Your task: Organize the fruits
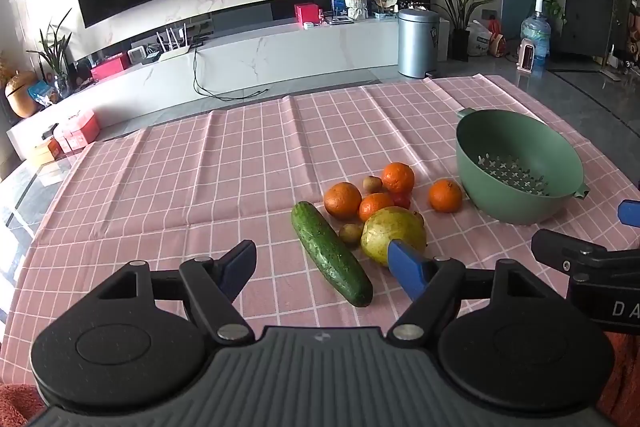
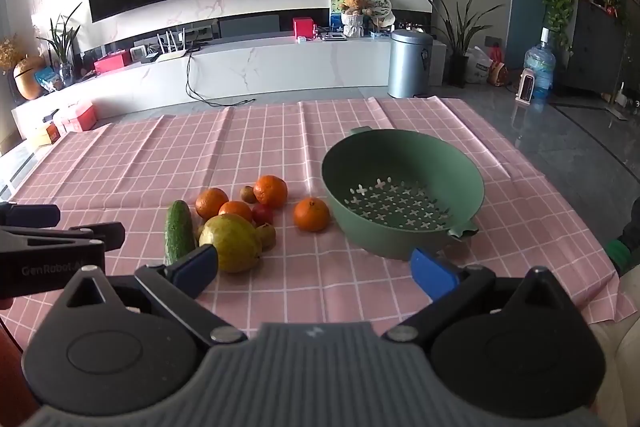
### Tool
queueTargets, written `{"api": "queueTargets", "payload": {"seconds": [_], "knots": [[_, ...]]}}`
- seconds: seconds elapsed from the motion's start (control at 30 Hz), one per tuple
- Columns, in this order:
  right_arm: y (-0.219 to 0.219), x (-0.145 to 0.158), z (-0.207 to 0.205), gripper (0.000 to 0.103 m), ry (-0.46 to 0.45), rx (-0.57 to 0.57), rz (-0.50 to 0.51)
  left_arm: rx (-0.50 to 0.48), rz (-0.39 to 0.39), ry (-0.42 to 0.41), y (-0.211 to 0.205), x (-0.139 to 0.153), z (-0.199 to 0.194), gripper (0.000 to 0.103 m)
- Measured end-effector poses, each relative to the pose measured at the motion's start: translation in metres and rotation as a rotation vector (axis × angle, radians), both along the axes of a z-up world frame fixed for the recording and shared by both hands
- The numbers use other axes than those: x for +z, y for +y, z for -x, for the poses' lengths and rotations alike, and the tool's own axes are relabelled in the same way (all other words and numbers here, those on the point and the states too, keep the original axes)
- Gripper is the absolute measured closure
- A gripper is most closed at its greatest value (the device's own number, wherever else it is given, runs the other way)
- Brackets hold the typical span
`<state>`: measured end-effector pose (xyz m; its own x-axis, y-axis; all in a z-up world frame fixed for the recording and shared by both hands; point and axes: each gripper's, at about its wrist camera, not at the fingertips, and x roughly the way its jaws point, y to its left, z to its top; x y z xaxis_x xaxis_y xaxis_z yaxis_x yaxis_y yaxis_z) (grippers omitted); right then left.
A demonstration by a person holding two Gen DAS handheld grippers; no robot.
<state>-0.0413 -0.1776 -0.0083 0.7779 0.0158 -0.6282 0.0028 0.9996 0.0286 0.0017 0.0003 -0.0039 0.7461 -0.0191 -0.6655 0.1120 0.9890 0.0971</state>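
A pile of fruit lies on the pink checked tablecloth point(image 1: 200, 187): several oranges point(image 1: 342, 200), a yellow-green pear point(image 1: 390, 231), small kiwis point(image 1: 372, 183), a red fruit point(image 2: 262, 215) and a green cucumber point(image 1: 330, 253). One orange point(image 2: 311, 213) lies apart beside the empty green colander bowl point(image 2: 404, 167). My left gripper point(image 1: 322, 267) is open, just in front of the cucumber and pear. My right gripper point(image 2: 314, 263) is open, above the cloth in front of the bowl point(image 1: 516, 143) and the pear point(image 2: 230, 242).
The table's far edge faces a white TV bench, a dark TV and a grey bin point(image 1: 416, 43). The right gripper's body point(image 1: 592, 267) shows at the left view's right edge; the left gripper's body point(image 2: 52, 247) shows at the right view's left edge.
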Motion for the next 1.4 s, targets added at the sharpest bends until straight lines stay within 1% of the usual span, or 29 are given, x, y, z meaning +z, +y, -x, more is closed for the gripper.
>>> {"api": "queueTargets", "payload": {"seconds": [0.93,1.0,1.4], "knots": [[0.0031,-0.0003,-0.0004,0.004,0.012,0.012,0.017,0.009,0.0,0.012,-0.002,-0.0042,0.0021,0.015],[0.004,-0.0005,-0.0006,0.004,0.013,0.012,0.018,0.008,0.003,0.017,0.0036,-0.0026,-0.0009,0.015],[0.0057,-0.0018,-0.0008,0.004,0.022,0.016,0.021,0.011,0.003,0.018,0.0038,-0.0028,0.0001,0.015]]}}
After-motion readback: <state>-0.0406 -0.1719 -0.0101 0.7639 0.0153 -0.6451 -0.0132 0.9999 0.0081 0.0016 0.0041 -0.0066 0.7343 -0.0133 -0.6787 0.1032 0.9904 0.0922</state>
